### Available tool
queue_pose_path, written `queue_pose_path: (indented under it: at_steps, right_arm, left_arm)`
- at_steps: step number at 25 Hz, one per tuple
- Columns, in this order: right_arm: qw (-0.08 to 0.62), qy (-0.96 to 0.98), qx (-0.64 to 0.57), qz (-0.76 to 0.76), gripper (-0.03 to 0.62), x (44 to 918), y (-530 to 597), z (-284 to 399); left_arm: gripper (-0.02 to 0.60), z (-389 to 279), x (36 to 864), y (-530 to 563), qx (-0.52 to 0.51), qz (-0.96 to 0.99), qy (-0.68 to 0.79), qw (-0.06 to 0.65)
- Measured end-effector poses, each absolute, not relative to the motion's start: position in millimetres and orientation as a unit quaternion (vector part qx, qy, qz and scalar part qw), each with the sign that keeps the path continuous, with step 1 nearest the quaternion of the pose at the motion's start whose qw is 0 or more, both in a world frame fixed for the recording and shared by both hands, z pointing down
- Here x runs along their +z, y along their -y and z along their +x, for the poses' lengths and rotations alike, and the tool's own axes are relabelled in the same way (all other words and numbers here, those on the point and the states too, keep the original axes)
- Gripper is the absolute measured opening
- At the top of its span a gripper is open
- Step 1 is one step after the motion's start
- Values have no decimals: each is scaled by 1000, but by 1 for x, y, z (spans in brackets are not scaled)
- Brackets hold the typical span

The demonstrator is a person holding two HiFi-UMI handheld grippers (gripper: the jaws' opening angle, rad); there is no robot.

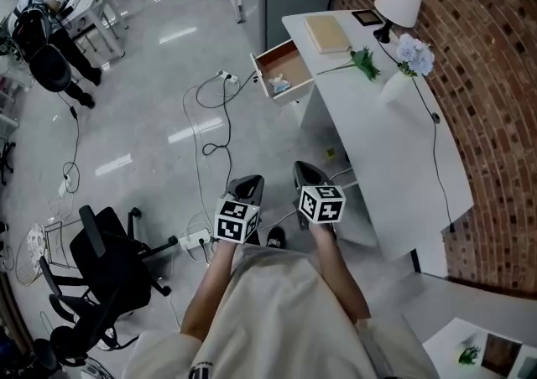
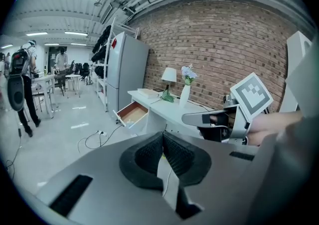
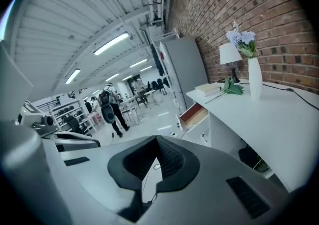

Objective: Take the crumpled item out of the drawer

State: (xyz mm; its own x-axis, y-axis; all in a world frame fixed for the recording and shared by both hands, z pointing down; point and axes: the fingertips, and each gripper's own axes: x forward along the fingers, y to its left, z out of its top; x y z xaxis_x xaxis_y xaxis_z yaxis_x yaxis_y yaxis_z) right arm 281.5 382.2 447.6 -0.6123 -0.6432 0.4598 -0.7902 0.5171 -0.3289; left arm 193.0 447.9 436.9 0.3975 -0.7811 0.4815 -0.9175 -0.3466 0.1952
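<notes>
Left claw (image 2: 162,137): the jaws are seen pressed together at the tips, with nothing clamped between them. It is held low, close to the body, above the floor (image 1: 151,142).
Right claw (image 3: 157,142): the jaws are likewise closed on each other and nothing is carried. It is held just beside the left claw, near the front edge of the desk (image 1: 394,151).
Crumpled item (image 1: 278,84): a small pale wad is seen lying inside the drawer (image 1: 287,59), toward its front end. It is well apart from both claws.
Drawer: it is pulled out from the far end of the desk, and its brown inside is exposed.
Desk: a white top is set along the brick wall (image 1: 495,75).
Desk contents: a closed book (image 1: 327,33) is laid at the far end. A lamp (image 1: 398,2) with a white shade is stood by the wall. A white vase (image 3: 254,79) of pale flowers (image 3: 240,38) is placed nearer. A green sprig (image 1: 363,61) is laid flat between the book and the vase.
Floor: loose cables (image 1: 214,130) are trailed from near the drawer back to a power strip (image 1: 195,241), and a black office chair (image 1: 109,264) is stood to the left.
Background: a person (image 1: 50,42) is seen standing far off at the left.
</notes>
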Motion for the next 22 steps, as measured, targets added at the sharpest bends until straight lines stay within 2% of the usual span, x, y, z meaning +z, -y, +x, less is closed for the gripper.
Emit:
queue_pose_path:
  at_steps: [9,22]
  right_arm:
    - [159,855,271,413,25,466,-329,239]
    - [183,833,300,428,25,497,-229,149]
  left_arm:
    - [17,155,456,-385,154,813,506,242]
    - [17,47,455,-232,137,815,493,272]
